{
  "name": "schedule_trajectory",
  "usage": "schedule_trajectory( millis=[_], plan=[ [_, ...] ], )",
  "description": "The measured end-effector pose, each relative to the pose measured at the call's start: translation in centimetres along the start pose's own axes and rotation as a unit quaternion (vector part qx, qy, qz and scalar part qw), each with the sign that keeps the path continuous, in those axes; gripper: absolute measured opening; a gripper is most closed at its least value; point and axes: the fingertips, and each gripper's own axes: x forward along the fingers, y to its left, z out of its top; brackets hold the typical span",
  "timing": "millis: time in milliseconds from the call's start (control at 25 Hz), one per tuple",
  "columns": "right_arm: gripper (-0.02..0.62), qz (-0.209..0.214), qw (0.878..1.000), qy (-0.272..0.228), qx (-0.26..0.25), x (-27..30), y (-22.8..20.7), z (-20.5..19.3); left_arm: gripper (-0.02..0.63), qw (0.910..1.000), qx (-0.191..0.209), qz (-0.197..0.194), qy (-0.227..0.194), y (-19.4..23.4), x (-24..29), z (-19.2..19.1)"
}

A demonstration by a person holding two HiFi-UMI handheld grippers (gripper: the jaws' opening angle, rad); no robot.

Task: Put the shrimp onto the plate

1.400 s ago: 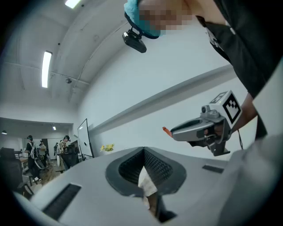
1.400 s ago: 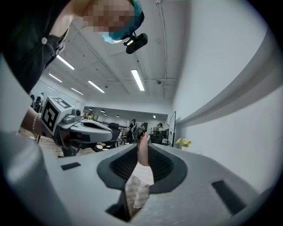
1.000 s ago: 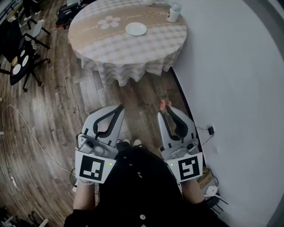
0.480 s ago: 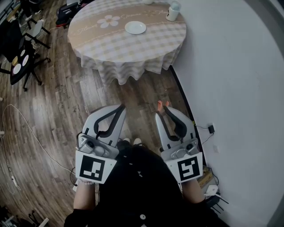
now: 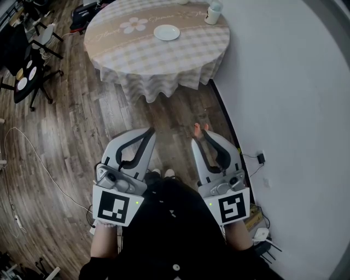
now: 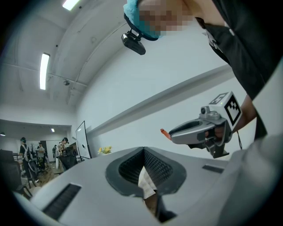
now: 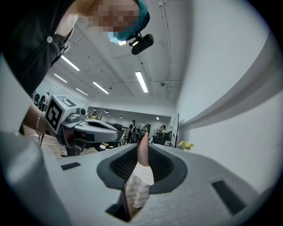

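Note:
The white plate [image 5: 167, 33] lies on a round table [image 5: 153, 60] with a checked beige cloth, far ahead of me. Both grippers hang low near my body, over the wooden floor. My right gripper [image 5: 199, 134] is shut on a small orange-pink shrimp [image 5: 198, 129] that pokes out past its tips; the right gripper view shows the shrimp [image 7: 143, 150] pinched upright between the jaws. My left gripper [image 5: 147, 133] is shut with nothing in it, its tips meeting in the left gripper view [image 6: 143, 149]. From there I also see the right gripper [image 6: 199, 130] and its shrimp [image 6: 164, 132].
A pale cup [image 5: 213, 13] stands at the table's far right edge. A white wall [image 5: 284, 82] runs along the right, with a socket and cable [image 5: 260, 160] low on it. Black chairs [image 5: 24, 65] stand at the left, and a thin cable [image 5: 38, 158] trails over the floor.
The table and plate have slid slightly up the head view. The right gripper has shifted a little to the left with the shrimp. The left gripper has hardly moved.

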Motion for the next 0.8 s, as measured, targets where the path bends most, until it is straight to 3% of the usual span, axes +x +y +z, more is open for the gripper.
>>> schedule_trajectory(
  millis=[800],
  plan=[
    [0.055,0.005,1.000,-0.020,0.001,-2.5,-3.1,-0.6,0.000,0.9993,0.005,0.035,0.015,-2.4,0.6,1.2]
  ],
)
